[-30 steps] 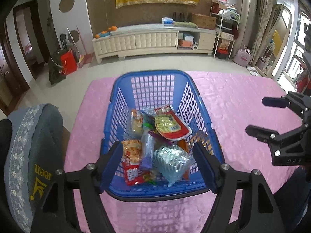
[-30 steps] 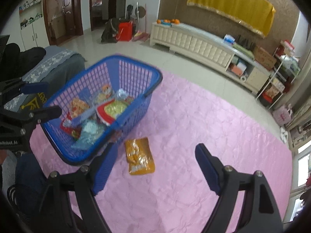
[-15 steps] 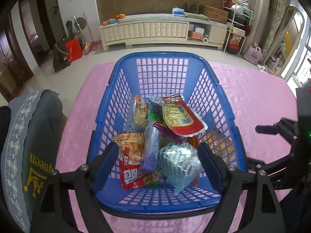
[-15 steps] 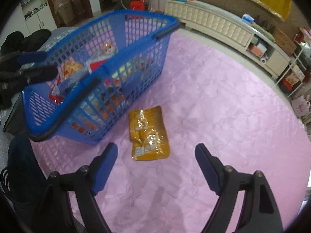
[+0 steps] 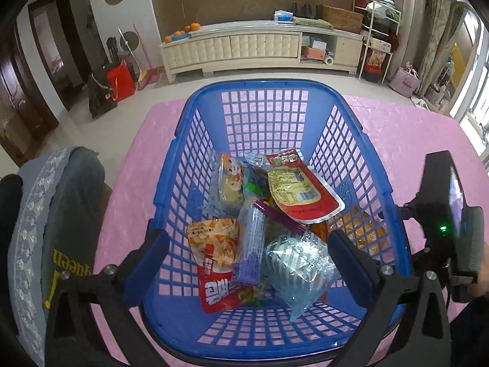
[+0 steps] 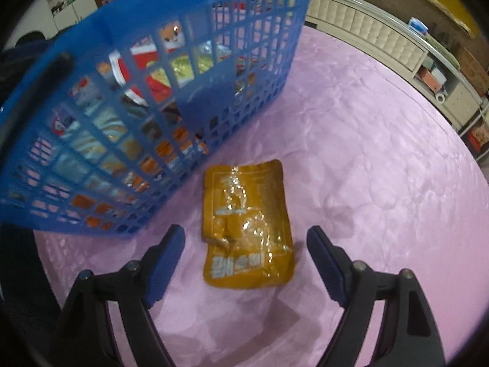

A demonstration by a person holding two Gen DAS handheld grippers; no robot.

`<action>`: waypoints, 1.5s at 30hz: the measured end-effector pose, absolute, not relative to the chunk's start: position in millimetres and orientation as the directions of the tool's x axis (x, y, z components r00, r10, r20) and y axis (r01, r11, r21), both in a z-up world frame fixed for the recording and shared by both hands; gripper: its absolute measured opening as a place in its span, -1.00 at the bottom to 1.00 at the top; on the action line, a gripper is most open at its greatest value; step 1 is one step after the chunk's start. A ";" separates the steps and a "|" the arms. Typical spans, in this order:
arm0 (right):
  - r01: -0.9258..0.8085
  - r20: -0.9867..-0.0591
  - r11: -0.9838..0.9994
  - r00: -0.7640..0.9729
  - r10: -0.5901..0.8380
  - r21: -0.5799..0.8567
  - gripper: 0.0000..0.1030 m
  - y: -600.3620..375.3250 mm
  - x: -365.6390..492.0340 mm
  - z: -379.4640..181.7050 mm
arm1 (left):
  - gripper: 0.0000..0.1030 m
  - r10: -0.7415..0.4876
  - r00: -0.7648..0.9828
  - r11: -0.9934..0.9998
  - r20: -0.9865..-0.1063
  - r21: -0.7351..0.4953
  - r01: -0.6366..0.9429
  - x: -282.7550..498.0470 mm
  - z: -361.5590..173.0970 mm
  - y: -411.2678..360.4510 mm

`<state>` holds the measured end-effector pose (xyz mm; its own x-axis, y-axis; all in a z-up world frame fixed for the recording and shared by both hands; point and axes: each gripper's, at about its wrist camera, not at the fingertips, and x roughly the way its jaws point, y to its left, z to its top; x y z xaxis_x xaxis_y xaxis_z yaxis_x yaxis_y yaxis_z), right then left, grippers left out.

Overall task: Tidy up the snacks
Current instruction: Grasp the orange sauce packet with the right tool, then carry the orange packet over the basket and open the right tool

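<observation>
One orange snack pouch (image 6: 247, 226) lies flat on the pink desk (image 6: 382, 159), just outside the blue basket (image 6: 146, 98) at its 5 o'clock. Right tool (image 6: 246, 263) hangs over it, jaws spread and empty. Light, soft, slippery film (likely crinkly): pinch an edge. Left tool (image 5: 247, 263) gapes empty over the basket.

Blue basket (image 5: 195, 140), seemingly orange packet (image 6: 247, 226).

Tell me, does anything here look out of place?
Yes: one orange snack packet lies flat on the pink cloth beside the blue basket, while the other snacks are piled inside. The right gripper hovers over it, jaws open.
</observation>
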<state>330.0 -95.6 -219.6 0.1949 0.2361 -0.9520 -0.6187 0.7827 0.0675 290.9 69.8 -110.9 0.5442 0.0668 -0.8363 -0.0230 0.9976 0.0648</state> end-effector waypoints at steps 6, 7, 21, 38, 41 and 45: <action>-0.636 -0.939 0.770 0.236 0.250 0.045 0.14 -95.1 330.4 -218.3 | 0.99 0.065 0.547 0.998 -0.835 0.063 -0.023 293.4 -112.2 72.7; -0.634 -0.937 0.771 0.231 0.260 0.058 0.08 -97.6 330.9 -216.4 | 0.99 0.056 0.546 0.998 -0.836 0.052 -0.023 294.0 -113.9 74.0; -0.623 -0.930 0.777 0.230 0.288 0.087 -0.25 -124.1 312.7 -197.7 | 0.99 0.005 0.564 1.000 -0.826 0.001 -0.007 286.5 -109.8 73.6; -0.561 -0.875 0.824 0.354 0.331 0.085 -0.24 -149.7 289.9 -104.2 | 0.99 -0.025 0.650 0.998 -0.759 0.021 0.063 262.5 -77.3 59.3; -0.558 -0.852 0.826 0.390 0.350 0.084 -0.23 -140.9 288.8 -84.6 | 0.99 -0.024 0.661 0.997 -0.750 0.031 0.072 260.6 -73.8 61.0; -0.565 -0.824 0.821 0.426 0.375 0.081 -0.23 -119.4 286.5 -64.5 | 0.99 -0.006 0.682 0.997 -0.732 0.051 0.064 257.0 -68.4 68.2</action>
<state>286.5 -119.4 -64.5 0.4259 0.3748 -0.8235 -0.5650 0.8211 0.0815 257.0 68.2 -68.4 0.6817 -0.0063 -0.7316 0.0635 0.9967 0.0506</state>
